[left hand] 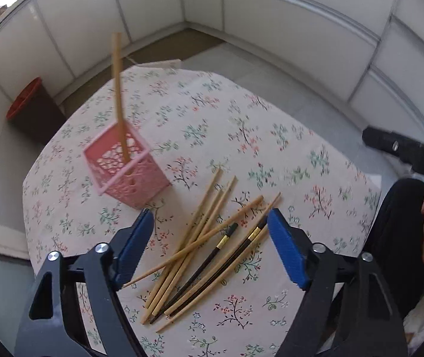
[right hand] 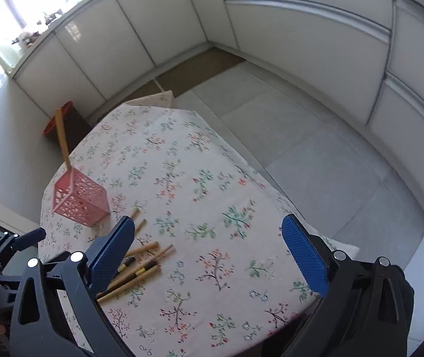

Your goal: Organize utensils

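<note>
- While both claws hang over the near edge of the tabletop [left hand: 271,136], the left gripper [left hand: 210,232] stands with its blue pads spread apart, nothing pinched between them.
- Below that gap lies the pile of chopsticks [left hand: 200,247], loose on the flowered cloth near the tabletop's front edge: pale wooden sticks crossed over one another, with two dark ones banded in gold among them.
- Over to the side, the right gripper [right hand: 209,244] is spread wide and holds nothing; the same chopsticks [right hand: 136,267] lie by its left pad, partly hidden behind it.
- Beyond the pile, toward the tabletop's left edge, stands the pink basket [left hand: 124,168], a lattice-walled box.
- One wooden chopstick [left hand: 119,95] stands in the basket, leaning against its rim.
- Past the table's far left corner, on the floor, sits a dark bin with a red rim [left hand: 24,98].
</note>
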A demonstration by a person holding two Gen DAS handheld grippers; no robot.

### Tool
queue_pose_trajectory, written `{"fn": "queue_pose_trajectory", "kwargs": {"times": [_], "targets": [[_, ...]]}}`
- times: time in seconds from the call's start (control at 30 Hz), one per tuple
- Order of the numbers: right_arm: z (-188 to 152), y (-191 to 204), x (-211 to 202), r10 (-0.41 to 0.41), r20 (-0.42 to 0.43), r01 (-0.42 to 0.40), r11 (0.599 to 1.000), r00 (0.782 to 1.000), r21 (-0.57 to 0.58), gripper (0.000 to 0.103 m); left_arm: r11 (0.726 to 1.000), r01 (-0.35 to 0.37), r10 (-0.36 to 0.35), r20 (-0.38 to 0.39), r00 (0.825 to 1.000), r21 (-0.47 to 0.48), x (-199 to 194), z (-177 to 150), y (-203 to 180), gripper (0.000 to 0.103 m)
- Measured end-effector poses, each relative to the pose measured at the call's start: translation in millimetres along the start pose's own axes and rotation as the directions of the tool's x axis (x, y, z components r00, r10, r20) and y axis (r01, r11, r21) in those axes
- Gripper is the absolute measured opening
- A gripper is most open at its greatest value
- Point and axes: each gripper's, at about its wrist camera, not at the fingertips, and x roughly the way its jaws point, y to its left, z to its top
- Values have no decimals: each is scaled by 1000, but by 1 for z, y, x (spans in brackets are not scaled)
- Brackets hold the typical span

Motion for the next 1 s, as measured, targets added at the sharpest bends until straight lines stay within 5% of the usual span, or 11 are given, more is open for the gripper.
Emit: {"fn": "queue_pose_trajectory", "kwargs": {"times": [0.17, 0.47, 0.6, 0.87, 1.0], "targets": [[2, -31, 4, 2, -43, 2, 995, 999, 99, 96, 962, 0, 29, -102, 994, 272, 52, -10, -28, 71], [-2, -22, 14, 23, -88, -19, 999, 996, 50, 96, 955, 96, -34, -216, 976, 282, 92, 0, -23, 46], [-4, -25, 21, 12, -114, -6, 998, 993, 61, 96, 949, 111, -30, -268, 963, 293, 115, 2, -25, 24], [-6, -24, 29, 14, -156, -3, 997, 988, 72, 96, 957, 159, -91, -270, 959, 244, 128, 10, -15, 21], [-13, -16, 38, 25, -217, -10, 998, 976, 69, 96, 966, 171, -115, -273, 955, 191, 130, 12, -11, 12]]}}
